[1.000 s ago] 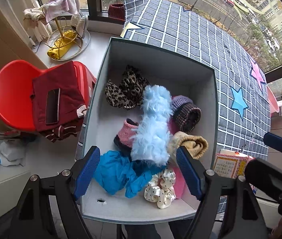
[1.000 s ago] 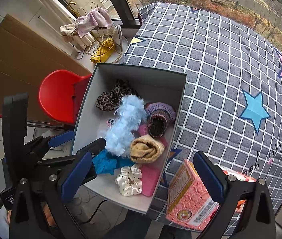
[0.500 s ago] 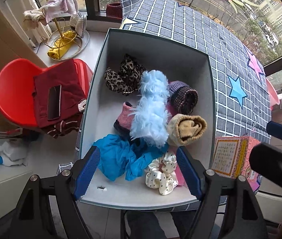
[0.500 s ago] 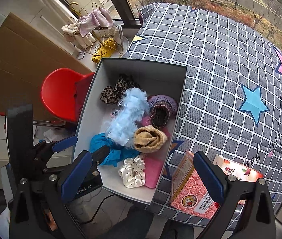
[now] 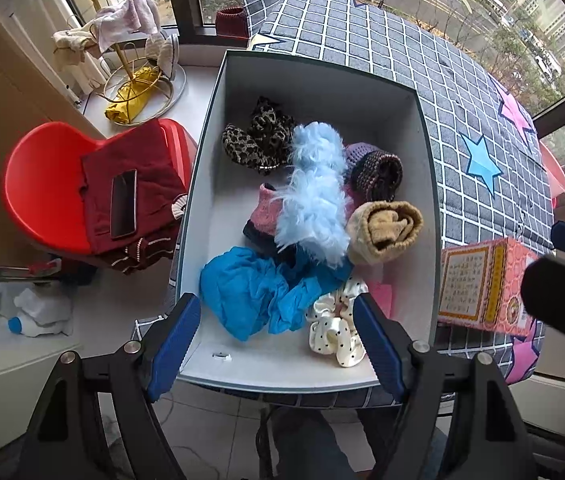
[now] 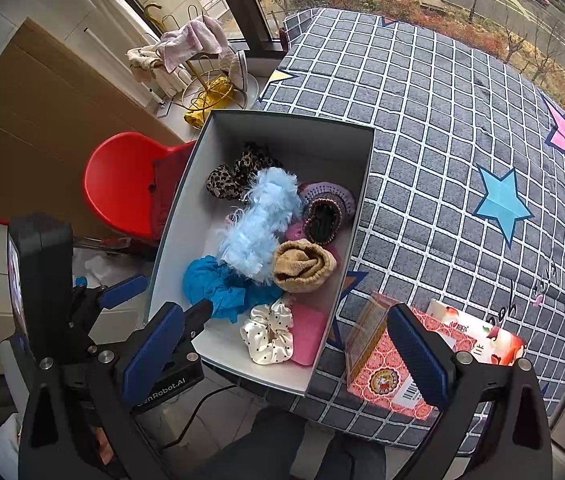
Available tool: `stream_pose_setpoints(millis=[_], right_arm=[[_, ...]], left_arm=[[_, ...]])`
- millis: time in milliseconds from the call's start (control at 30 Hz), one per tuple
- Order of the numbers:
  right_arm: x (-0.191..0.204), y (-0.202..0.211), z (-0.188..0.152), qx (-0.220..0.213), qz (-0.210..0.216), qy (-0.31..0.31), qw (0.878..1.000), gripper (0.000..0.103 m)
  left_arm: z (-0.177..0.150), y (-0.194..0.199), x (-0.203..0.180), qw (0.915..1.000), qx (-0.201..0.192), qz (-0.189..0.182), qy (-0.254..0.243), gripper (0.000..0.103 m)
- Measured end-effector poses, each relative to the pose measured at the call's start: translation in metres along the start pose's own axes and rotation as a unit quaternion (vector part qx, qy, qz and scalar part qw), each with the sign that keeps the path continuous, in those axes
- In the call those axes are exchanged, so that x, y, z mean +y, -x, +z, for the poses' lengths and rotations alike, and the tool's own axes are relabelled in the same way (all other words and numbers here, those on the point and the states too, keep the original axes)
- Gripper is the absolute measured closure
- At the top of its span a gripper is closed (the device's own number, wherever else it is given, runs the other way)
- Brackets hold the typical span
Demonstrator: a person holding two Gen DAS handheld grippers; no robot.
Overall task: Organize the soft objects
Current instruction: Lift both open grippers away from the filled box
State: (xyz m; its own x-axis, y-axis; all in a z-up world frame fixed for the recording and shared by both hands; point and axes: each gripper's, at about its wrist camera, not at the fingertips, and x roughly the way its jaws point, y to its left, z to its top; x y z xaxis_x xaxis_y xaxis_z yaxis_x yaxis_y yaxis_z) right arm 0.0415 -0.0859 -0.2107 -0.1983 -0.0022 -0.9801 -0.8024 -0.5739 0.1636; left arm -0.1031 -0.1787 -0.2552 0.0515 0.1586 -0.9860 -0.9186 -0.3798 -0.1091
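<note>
A grey open box sits at the table's near-left corner, full of soft things. Inside lie a fluffy light-blue piece, a bright blue cloth, a leopard-print scrunchie, a tan rolled sock, a purple knit piece, a pink sock and a white dotted scrunchie. My left gripper hangs open high above the box's near end, holding nothing. My right gripper is open and empty above the near table edge.
A pink patterned carton lies right of the box, with a second printed packet beside it. The checked tablecloth with stars covers the table. A red chair with dark red clothes and a phone stands left. A person's legs show below.
Both grippers have drifted back toward the near table edge and slightly up, so the box sits farther from them in both views. Jaws unchanged; nothing in the box moved.
</note>
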Motion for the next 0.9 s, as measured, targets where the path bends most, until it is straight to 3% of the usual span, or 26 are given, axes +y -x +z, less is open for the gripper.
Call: stream_pose_setpoints(millis=[667, 900], right_arm=[[0.009, 0.000, -0.009, 0.001, 0.008, 0.000, 1.000, 0.001], [0.010, -0.004, -0.011, 0.006, 0.013, 0.001, 1.000, 0.001]], left_arm=[[-0.018, -0.003, -0.005, 0.9993, 0.020, 0.018, -0.028, 0.022], [-0.022, 0.000, -0.007, 0.9994, 0.011, -0.009, -0.030, 0.022]])
